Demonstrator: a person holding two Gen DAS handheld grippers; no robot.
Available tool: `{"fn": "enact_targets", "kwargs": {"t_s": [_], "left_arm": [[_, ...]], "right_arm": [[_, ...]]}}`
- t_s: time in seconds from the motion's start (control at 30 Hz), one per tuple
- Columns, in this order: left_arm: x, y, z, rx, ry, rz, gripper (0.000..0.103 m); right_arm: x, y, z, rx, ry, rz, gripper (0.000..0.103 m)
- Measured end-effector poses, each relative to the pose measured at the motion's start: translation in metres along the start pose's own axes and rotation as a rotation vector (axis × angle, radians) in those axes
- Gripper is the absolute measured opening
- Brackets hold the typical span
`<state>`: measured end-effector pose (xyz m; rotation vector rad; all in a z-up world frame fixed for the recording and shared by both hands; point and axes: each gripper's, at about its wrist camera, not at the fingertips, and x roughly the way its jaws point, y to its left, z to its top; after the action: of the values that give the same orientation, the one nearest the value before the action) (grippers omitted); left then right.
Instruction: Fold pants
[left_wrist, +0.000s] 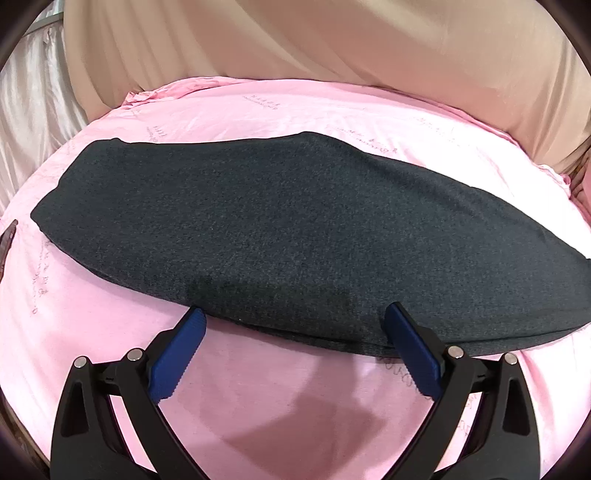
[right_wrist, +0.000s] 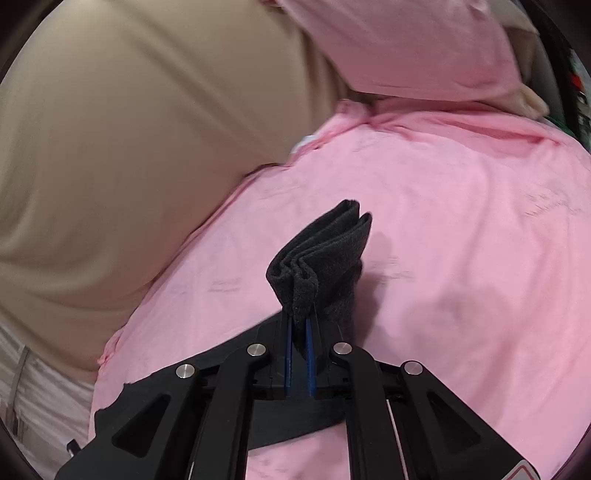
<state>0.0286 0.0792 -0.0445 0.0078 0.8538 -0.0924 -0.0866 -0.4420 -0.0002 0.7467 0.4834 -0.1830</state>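
Charcoal knit pants (left_wrist: 295, 229) lie folded into a long flat band across a pink sheet (left_wrist: 258, 406); the sheet is the landmark for all below. Near edge of the band sits just ahead of the left gripper (left_wrist: 293, 315), whose blue pads (left_wrist: 177, 354) are spread wide, tips at or just over the cloth edge; contact unclear. Nothing between them but sheet and the fabric's hem.

Right gripper (right_wrist: 300, 317) is pinched narrow on a bunched end of the pants (right_wrist: 321, 251), several layers gathered and lifted off the sheet (right_wrist: 461, 240). Beyond the sheet's far edge, beige cloth (right_wrist: 129, 147) rises. Pink pillow (right_wrist: 399, 48) at the sheet's far corner, right wrist view.
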Motion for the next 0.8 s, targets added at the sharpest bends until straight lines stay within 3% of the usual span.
{"fn": "enact_targets", "kwargs": {"t_s": [0.17,0.27,0.37,0.5,0.6,0.7,0.73,0.8], "left_arm": [[-0.004,0.007,-0.001,-0.033,-0.022,-0.047,0.096],[-0.007,0.012,-0.002,-0.055,-0.035,-0.073,0.096],[-0.011,0.017,-0.003,-0.077,-0.045,-0.104,0.096],[-0.014,0.025,-0.004,-0.107,-0.049,-0.168,0.096],[-0.013,0.028,-0.004,-0.12,-0.045,-0.217,0.096],[-0.012,0.029,-0.001,-0.127,-0.034,-0.257,0.096],[-0.012,0.029,0.001,-0.124,-0.032,-0.261,0.096],[-0.015,0.022,0.005,-0.102,-0.031,-0.242,0.096]], "right_arm": [[0.043,0.128,-0.032,-0.214,0.12,0.178,0.007],[0.08,0.2,-0.074,-0.342,0.234,0.271,0.007],[0.116,0.243,-0.121,-0.439,0.345,0.292,0.007],[0.165,0.26,-0.186,-0.523,0.498,0.241,0.007],[0.167,0.256,-0.207,-0.567,0.49,0.214,0.009],[0.147,0.251,-0.195,-0.552,0.48,0.259,0.029],[0.136,0.246,-0.192,-0.553,0.45,0.264,0.04],[0.113,0.236,-0.179,-0.574,0.393,0.255,0.047]]}}
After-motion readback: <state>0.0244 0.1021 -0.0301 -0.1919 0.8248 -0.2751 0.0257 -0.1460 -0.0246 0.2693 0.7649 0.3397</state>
